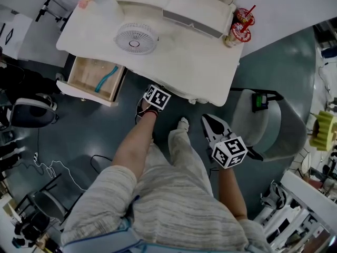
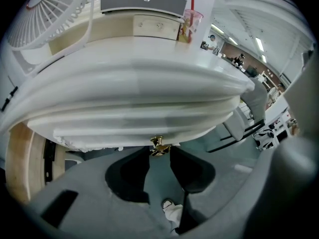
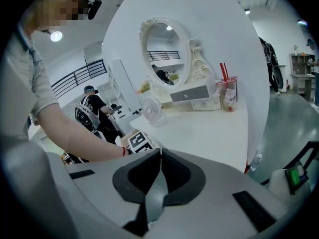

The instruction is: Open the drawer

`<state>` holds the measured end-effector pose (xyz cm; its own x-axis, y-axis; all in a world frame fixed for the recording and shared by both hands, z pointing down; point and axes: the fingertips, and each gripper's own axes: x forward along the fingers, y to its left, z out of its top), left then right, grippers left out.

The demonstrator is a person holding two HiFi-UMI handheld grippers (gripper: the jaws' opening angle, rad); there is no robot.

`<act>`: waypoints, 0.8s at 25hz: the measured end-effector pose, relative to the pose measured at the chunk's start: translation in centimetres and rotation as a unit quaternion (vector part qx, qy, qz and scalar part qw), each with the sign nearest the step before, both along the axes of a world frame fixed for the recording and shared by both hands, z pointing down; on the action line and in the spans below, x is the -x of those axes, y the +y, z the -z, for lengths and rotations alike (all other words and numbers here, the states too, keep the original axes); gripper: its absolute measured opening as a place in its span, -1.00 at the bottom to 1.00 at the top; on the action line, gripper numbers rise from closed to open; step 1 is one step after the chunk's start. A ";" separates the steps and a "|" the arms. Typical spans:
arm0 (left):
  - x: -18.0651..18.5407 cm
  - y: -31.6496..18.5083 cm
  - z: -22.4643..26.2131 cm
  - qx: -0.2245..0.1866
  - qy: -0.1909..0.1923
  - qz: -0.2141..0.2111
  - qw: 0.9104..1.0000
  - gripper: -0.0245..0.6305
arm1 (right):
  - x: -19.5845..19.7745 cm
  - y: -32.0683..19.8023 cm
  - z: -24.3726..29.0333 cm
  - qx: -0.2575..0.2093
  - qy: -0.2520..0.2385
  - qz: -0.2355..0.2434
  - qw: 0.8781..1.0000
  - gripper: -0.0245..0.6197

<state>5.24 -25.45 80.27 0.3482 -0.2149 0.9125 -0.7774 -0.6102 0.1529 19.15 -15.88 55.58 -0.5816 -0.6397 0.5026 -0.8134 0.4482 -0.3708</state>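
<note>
My left gripper [image 2: 159,156] holds its jaws apart around the small brass knob [image 2: 158,146] on the shut front drawer [image 2: 124,133] of the white table [image 2: 149,59]. My right gripper [image 3: 159,153] is closed and empty. Only my tips flank the knob, so a pull could slip off.

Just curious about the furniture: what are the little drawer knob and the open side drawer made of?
The knob looks like polished brass-toned metal: golden, glinting. The open drawer seems pale bare wood inside, tan with a white-painted front; possibly laminate.
</note>
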 end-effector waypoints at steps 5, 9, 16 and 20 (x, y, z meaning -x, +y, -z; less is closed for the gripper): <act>0.6 1.7 0.1 0.009 -0.001 -0.009 1.000 -0.50 | 1.1 0.4 0.4 -0.002 -0.001 0.006 1.000 -0.90; 1.2 3.2 0.0 0.015 -0.001 -0.015 1.000 -0.50 | 2.3 0.7 0.6 -0.005 -0.003 0.014 1.000 -0.90; 2.1 5.8 0.0 0.026 -0.001 -0.024 0.999 -0.50 | 4.1 1.3 0.7 -0.003 -0.003 0.029 1.000 -0.90; 2.9 7.4 0.1 0.031 -0.001 -0.033 0.999 -0.50 | 5.1 1.7 1.0 -0.006 -0.003 0.034 0.999 -0.90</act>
